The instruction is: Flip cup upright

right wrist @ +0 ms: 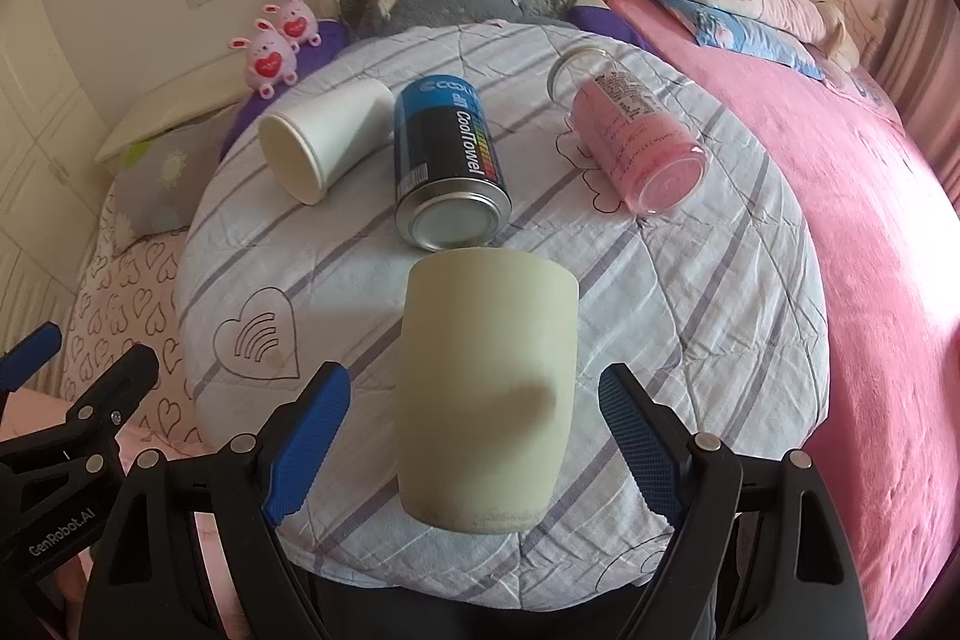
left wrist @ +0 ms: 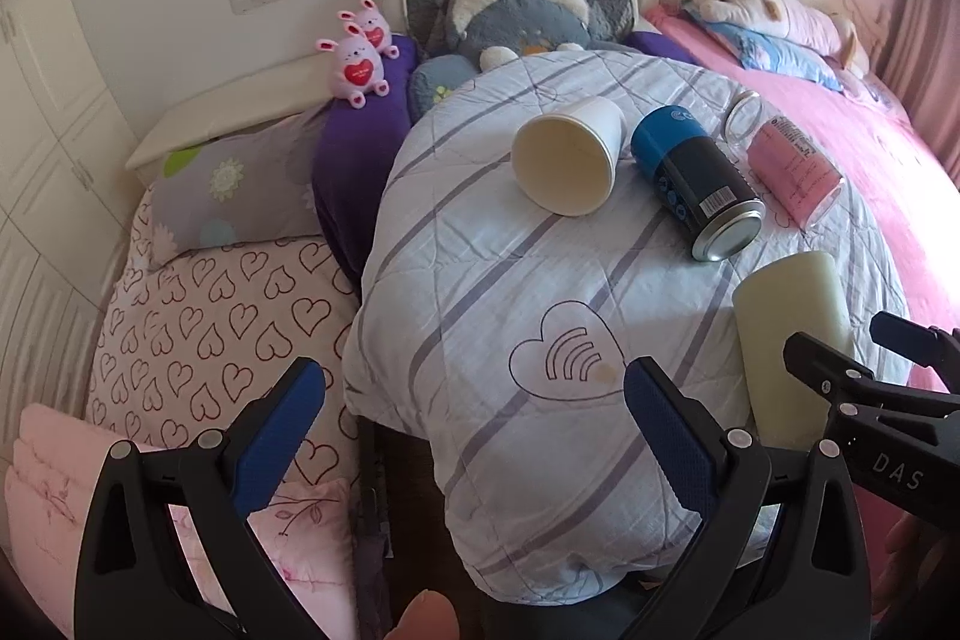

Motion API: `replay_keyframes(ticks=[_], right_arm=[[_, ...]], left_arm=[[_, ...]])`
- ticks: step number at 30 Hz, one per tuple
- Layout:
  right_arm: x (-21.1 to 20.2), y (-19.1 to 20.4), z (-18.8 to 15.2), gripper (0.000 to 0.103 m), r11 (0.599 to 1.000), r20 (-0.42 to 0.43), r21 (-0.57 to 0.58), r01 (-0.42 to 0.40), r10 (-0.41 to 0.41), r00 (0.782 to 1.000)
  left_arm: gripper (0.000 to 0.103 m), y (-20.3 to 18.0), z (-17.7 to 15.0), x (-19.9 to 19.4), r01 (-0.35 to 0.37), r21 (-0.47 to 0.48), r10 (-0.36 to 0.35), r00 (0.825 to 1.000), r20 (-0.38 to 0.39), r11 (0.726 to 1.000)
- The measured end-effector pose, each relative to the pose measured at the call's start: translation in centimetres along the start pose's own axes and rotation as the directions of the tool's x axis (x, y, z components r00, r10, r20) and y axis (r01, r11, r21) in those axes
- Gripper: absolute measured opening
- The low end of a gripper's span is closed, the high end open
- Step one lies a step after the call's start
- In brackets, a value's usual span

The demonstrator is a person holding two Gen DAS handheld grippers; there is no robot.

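Observation:
A pale green cup (right wrist: 489, 394) lies on its side on a striped quilt (right wrist: 690, 292), base toward me. My right gripper (right wrist: 474, 430) is open with its blue fingers on either side of the cup, not touching it. The cup also shows at the right of the left wrist view (left wrist: 786, 334). My left gripper (left wrist: 474, 424) is open and empty over the quilt's near edge, left of the cup. A white paper cup (right wrist: 324, 139) lies on its side farther back, also in the left wrist view (left wrist: 570, 163).
A blue and black can (right wrist: 447, 166) lies just beyond the green cup. A pink-filled glass jar (right wrist: 636, 142) lies to its right. Plush toys (right wrist: 273, 52) and pillows line the headboard. A pink blanket (right wrist: 870, 250) covers the bed on the right.

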State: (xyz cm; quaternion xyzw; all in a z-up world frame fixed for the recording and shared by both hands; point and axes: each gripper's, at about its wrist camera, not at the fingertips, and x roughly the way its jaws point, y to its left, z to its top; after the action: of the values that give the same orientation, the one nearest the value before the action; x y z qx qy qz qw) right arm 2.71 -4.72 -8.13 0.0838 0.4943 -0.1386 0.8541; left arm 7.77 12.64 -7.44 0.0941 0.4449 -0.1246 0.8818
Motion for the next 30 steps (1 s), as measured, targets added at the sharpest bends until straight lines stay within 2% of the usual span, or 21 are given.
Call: replay_keyframes(ticks=[12,24,30], right_arm=[[3.4,0.4,0.7,0.086,0.999,-0.069,0.001,0.053,-0.053,0.996],[5.2,-0.4,1.4,0.086,0.999,-0.173,0.043,-0.011,0.019,0.985],[5.4,-0.7,0.9,0.086,0.999,-0.178,0.041,-0.017,0.024,0.984]], left_arm=[[0.101,1.5,-0.3,1.6,-0.002,-0.017,0.002,1.0,-0.027,1.0],[0.101,1.3,-0.3,2.7,0.017,-0.018,-0.018,0.998,-0.06,1.0],[0.101,0.9,-0.3,2.9,0.031,-0.01,-0.031,0.998,-0.062,0.999]])
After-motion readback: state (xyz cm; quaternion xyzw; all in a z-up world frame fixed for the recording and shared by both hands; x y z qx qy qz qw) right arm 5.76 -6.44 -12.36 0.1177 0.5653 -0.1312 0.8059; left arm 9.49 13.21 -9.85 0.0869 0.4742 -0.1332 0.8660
